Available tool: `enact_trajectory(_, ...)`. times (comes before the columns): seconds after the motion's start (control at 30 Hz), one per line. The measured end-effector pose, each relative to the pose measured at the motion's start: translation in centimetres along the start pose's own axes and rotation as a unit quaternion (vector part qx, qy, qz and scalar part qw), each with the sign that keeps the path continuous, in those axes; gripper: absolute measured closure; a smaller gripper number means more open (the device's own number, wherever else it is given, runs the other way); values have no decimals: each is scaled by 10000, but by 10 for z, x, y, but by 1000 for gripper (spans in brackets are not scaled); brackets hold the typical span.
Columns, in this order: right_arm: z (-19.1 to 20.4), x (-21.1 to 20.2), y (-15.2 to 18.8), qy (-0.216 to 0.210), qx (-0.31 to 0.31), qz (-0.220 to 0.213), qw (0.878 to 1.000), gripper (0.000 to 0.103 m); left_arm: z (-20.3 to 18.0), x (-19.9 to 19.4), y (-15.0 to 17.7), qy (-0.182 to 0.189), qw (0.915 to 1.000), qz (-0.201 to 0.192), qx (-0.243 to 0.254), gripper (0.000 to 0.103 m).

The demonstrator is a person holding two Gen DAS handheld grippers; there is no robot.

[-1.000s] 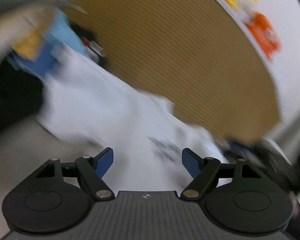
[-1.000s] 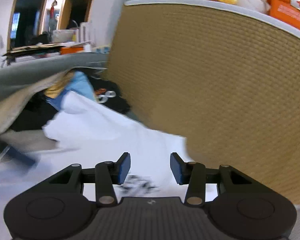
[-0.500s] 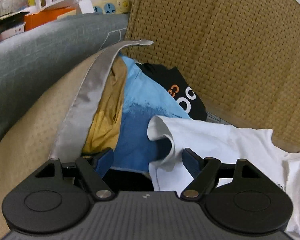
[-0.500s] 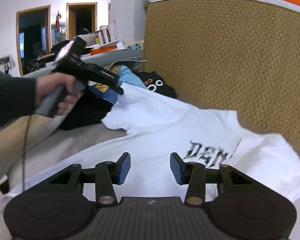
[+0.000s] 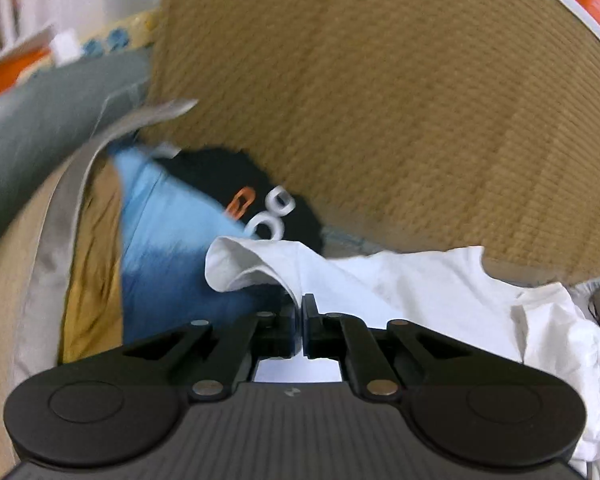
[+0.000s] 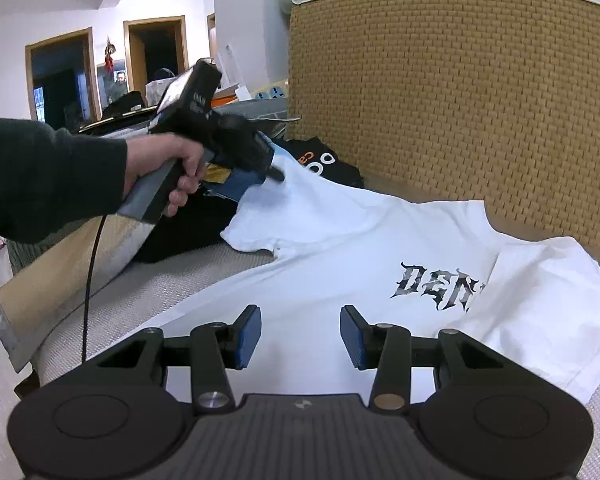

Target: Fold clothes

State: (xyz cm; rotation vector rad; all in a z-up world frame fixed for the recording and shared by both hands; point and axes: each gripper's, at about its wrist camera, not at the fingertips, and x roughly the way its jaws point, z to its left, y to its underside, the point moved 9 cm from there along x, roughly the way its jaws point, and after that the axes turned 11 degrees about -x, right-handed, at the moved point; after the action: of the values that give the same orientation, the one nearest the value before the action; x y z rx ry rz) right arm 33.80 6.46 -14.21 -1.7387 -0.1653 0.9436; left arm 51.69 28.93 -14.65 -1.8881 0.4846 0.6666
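Observation:
A white T-shirt (image 6: 340, 248) with dark lettering lies spread on the sofa seat, its right sleeve folded over the print. My left gripper (image 5: 299, 312) is shut on the edge of the shirt's left sleeve (image 5: 256, 264), which rises slightly off the pile. From the right wrist view, the left gripper (image 6: 276, 174) is held by a hand in a dark sleeve at the shirt's far left corner. My right gripper (image 6: 300, 334) hovers open over the shirt's lower body, nothing between its blue pads.
A woven tan backrest (image 6: 460, 100) stands right behind the shirt. A pile of other clothes, blue (image 5: 160, 248), mustard (image 5: 92, 264) and black with orange-white print (image 5: 256, 200), lies left of it beside a beige cushion (image 6: 52, 280). Plush toys sit on top of the backrest.
My left gripper has moved forward and shut on the white sleeve edge, lifting it slightly. The right gripper stays open over the shirt, having come a little closer to it.

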Motion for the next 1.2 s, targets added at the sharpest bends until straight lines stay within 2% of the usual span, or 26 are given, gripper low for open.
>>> enact_trajectory(0.1, 0, 0, 1, -18, 62, -32, 10000, 55, -26, 0, -8, 129, 9997, 65, 188, 99)
enact_trajectory(0.2, 0, -3, 3, -38, 116, -72, 9999, 55, -72, -1, -12, 416, 9983, 109, 385, 99)
enact_trajectory(0.43, -10, -4, 18, 152, 300, 34, 9994, 55, -186, 21, 3, 935, 9904, 645, 784, 99)
enact_trajectory(0.63, -28, -9, 33, 317, 597, 119, 9976, 55, -243, 67, 40, 891, 9849, 1155, 932, 99)
enact_trajectory(0.77, -39, -15, 37, 423, 761, 119, 9961, 55, -256, 106, 63, 721, 9799, 1415, 1206, 99)
enact_trajectory(0.83, -44, -15, 39, 457, 835, 111, 9954, 55, -254, 120, 72, 579, 9773, 1693, 1132, 99)
enact_trajectory(0.93, -46, -13, 41, 469, 863, 132, 9951, 55, -253, 126, 81, 541, 9728, 2001, 1033, 92)
enact_trajectory(0.97, -46, -13, 42, 475, 855, 148, 9951, 55, -253, 125, 83, 559, 9713, 2084, 1005, 82)
enact_trajectory(1.0, -46, -13, 43, 487, 843, 166, 9951, 55, -254, 117, 78, 672, 9730, 1946, 1044, 73)
enact_trajectory(1.03, -46, -12, 45, 489, 837, 190, 9951, 55, -255, 108, 73, 790, 9745, 1797, 1085, 69)
enact_trajectory(1.1, -46, -12, 48, 488, 862, 243, 9948, 55, -254, 81, 55, 930, 9775, 1456, 1208, 45)
enact_trajectory(1.2, -43, -15, 52, 483, 880, 301, 9945, 55, -216, 30, 77, 916, 9809, 1289, 1133, 41)
